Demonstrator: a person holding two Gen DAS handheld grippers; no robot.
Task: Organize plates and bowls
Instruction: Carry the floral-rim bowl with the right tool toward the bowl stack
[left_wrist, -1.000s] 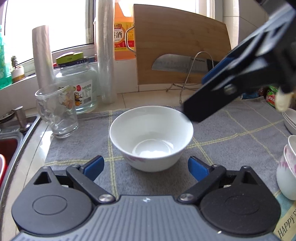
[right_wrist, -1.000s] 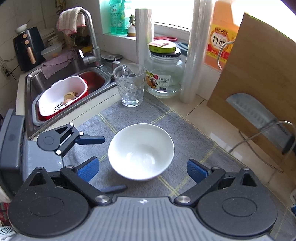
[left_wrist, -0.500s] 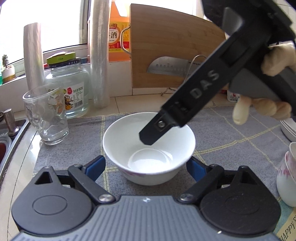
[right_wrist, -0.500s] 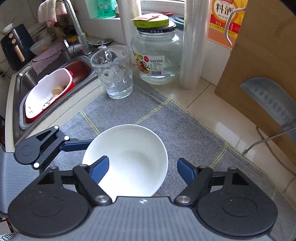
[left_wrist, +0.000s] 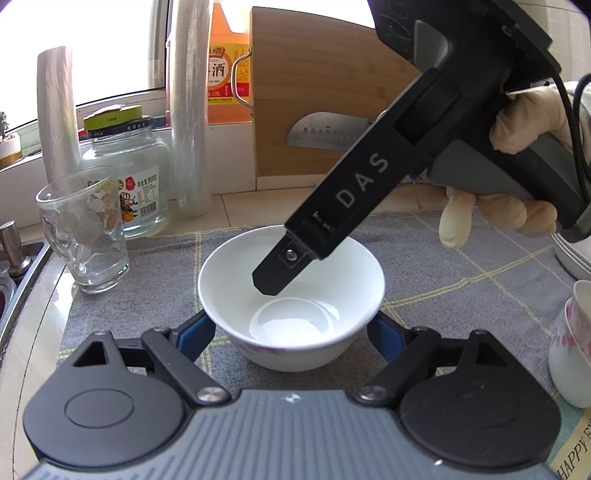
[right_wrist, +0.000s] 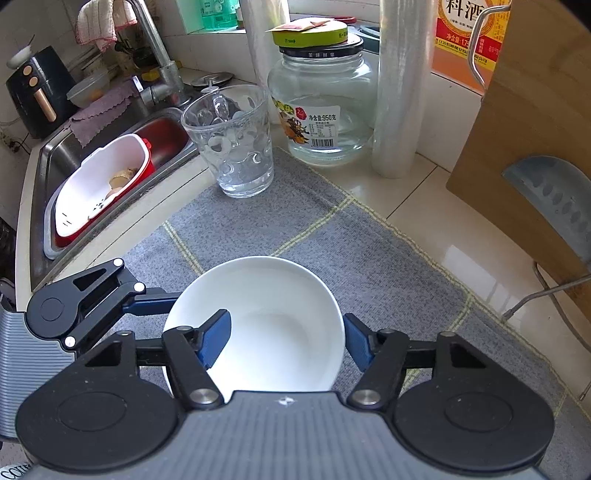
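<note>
Grey mat (right_wrist: 369, 258) on a pale counter (right_wrist: 424, 192), glass (right_wrist: 236, 140), jar (right_wrist: 325, 107) and sink (right_wrist: 110, 147) behind. Bowl (left_wrist: 291, 295) sits between the left gripper (left_wrist: 291, 332) pads, jaws just closing round it. Right gripper (right_wrist: 284, 336) clenches the bowl's wall, one pad inside.

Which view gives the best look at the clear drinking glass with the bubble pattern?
The right wrist view: the clear drinking glass stands near centre, seen from above, rim and dimpled wall whole. In the left wrist view it sits at the left edge, side-on, overlapping the glass jar behind it.
</note>
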